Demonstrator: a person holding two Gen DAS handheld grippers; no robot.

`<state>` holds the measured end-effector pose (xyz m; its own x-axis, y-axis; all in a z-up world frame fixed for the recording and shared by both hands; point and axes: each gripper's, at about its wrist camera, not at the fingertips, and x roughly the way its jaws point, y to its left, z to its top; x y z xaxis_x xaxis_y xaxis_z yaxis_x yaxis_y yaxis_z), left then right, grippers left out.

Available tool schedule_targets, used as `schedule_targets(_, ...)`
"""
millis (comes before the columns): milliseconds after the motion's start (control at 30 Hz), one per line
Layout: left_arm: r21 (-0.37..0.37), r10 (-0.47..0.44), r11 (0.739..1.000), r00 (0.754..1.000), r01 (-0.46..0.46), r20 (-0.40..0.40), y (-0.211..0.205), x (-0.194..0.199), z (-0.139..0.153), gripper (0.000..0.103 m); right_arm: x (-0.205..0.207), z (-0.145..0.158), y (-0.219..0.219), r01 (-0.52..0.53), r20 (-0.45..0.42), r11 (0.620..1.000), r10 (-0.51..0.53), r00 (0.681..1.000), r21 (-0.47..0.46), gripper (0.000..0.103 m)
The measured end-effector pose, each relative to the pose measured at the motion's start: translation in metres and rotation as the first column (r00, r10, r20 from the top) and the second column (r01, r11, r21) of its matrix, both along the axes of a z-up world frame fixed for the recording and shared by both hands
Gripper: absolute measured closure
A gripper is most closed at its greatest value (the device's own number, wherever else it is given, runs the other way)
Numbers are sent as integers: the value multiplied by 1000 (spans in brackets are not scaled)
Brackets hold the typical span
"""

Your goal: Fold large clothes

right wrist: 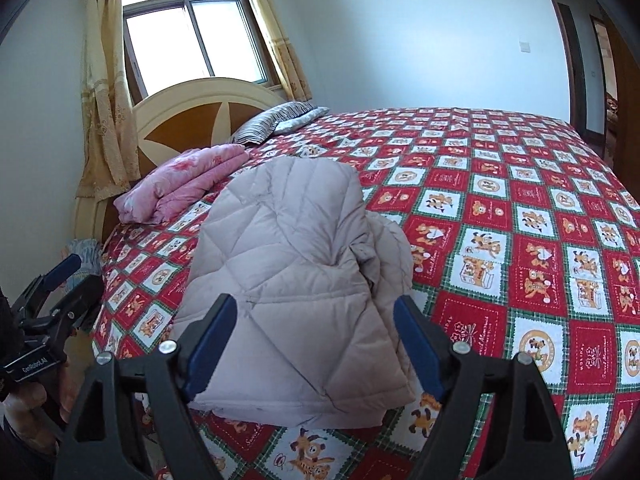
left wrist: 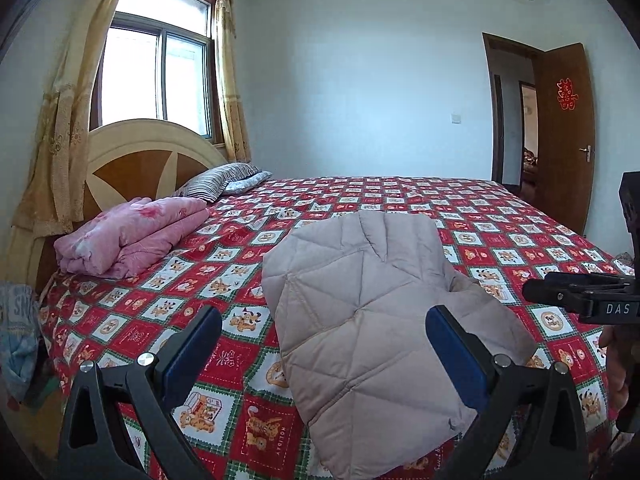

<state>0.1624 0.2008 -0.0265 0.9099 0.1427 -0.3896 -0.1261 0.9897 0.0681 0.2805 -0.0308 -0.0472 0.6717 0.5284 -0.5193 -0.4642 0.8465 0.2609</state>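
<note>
A beige quilted down jacket [left wrist: 372, 312] lies folded into a thick bundle on the red cartoon-print bedspread [left wrist: 500, 224], near the bed's front edge. It also shows in the right wrist view [right wrist: 288, 280], with a sleeve or flap bulging at its right side [right wrist: 388, 248]. My left gripper [left wrist: 324, 320] is open and empty, hovering just above the jacket's near part. My right gripper [right wrist: 316, 312] is open and empty over the jacket's near edge. The right gripper shows at the right edge of the left wrist view [left wrist: 580, 296]; the left gripper shows at the left of the right wrist view [right wrist: 60, 280].
A folded pink quilt [left wrist: 128, 236] and striped pillows [left wrist: 224, 180] lie by the wooden headboard [left wrist: 136, 156]. A window with yellow curtains [left wrist: 156, 68] is behind. An open brown door [left wrist: 564, 132] is at the far right. Cloth items [left wrist: 16, 328] sit beside the bed's left.
</note>
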Motion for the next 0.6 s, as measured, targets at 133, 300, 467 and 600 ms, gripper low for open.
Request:
schedule_targets(133, -2, -4, 1000, 1000, 4, 5, -1, -1, 2, 1, -5, 1, 3, 1, 16, 1000, -1, 1000, -4, 16)
schedule_targets(300, 5, -6, 1000, 1000, 6, 8, -2, -2, 2, 1, -7, -1, 5, -5, 11, 1000, 5, 1000, -1, 16)
schedule_targets(467, 1, -7, 1000, 1000, 7, 11, -2, -3, 2, 1, -7, -2, 4, -4, 8, 1000, 4, 1000, 2, 16)
schedule_targets(600, -3, -3, 1000, 1000, 3, 8, -1, -3, 1, 1, -7, -2, 3, -4, 3, 1000, 4, 1000, 6, 16)
